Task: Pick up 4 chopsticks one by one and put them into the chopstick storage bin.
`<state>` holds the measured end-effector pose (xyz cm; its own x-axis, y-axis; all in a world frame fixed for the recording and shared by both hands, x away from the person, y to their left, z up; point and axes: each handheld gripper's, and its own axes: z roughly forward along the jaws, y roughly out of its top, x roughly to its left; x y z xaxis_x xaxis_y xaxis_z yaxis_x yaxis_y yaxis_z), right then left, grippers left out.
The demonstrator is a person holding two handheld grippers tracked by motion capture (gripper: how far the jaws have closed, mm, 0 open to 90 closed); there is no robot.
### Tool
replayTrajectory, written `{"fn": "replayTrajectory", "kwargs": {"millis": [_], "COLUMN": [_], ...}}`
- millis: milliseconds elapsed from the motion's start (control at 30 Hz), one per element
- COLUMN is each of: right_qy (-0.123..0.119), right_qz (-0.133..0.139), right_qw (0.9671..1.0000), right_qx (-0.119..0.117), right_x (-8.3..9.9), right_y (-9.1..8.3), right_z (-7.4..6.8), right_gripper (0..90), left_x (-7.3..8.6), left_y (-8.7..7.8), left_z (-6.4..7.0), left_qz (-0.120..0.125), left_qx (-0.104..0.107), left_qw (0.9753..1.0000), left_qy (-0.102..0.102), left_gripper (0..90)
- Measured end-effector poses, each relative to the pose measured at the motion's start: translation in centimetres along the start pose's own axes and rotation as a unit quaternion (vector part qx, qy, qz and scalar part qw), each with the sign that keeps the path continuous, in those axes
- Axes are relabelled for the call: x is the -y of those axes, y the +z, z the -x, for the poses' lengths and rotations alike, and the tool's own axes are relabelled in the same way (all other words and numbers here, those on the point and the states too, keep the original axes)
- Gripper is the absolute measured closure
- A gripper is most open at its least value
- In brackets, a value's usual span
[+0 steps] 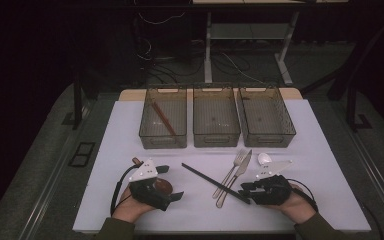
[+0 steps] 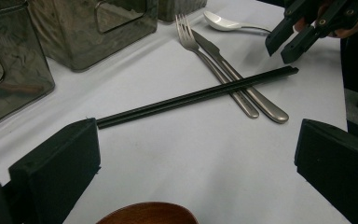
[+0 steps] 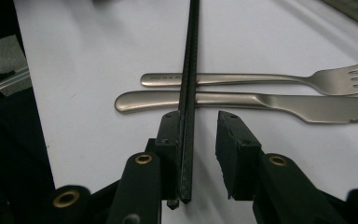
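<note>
A pair of black chopsticks (image 1: 212,181) (image 2: 191,97) (image 3: 189,56) lies slantwise across a steel fork (image 1: 232,167) (image 2: 200,51) (image 3: 261,78) and knife (image 1: 241,167) (image 2: 265,105) (image 3: 284,105). My right gripper (image 1: 243,191) (image 3: 199,122) (image 2: 289,39) is open around the chopsticks' near end; they rest against one jaw, with a gap to the other. My left gripper (image 1: 170,182) (image 2: 196,140) stands wide open over the bowl of a wooden spoon (image 1: 166,189) (image 2: 147,213). A white spoon (image 1: 264,159) (image 2: 223,22) lies beyond the knife.
Three clear bins stand in a row at the back: left (image 1: 163,142), middle (image 1: 216,141), right (image 1: 268,141). A brown stick (image 1: 164,120) leans in the left bin. The white table (image 1: 130,125) ends close behind my hands.
</note>
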<state>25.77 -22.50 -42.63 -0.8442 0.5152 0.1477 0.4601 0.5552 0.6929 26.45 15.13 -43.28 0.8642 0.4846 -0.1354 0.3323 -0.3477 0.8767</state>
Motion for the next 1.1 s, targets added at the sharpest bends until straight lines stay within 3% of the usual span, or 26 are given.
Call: {"fn": "replayTrajectory", "kwargs": {"millis": [633,1100], "right_qy": [0.002,-0.004], "right_qz": [-0.016,-0.026], "right_qw": [0.9998,0.9997], "right_qx": [-0.007,0.002], "right_x": [0.2,0.3], "right_y": [0.8,1.2], "right_z": [0.2,0.2], "right_gripper": [74.9,74.7], "left_x": [0.0,0.0], "left_y": [0.0,0.0], "left_z": [0.0,0.0], "left_qz": [-0.001,-0.002], "left_qx": [0.001,0.002], "left_qw": [1.0,1.0], "left_qy": [0.001,0.001], "left_gripper": [0.0,0.0]}}
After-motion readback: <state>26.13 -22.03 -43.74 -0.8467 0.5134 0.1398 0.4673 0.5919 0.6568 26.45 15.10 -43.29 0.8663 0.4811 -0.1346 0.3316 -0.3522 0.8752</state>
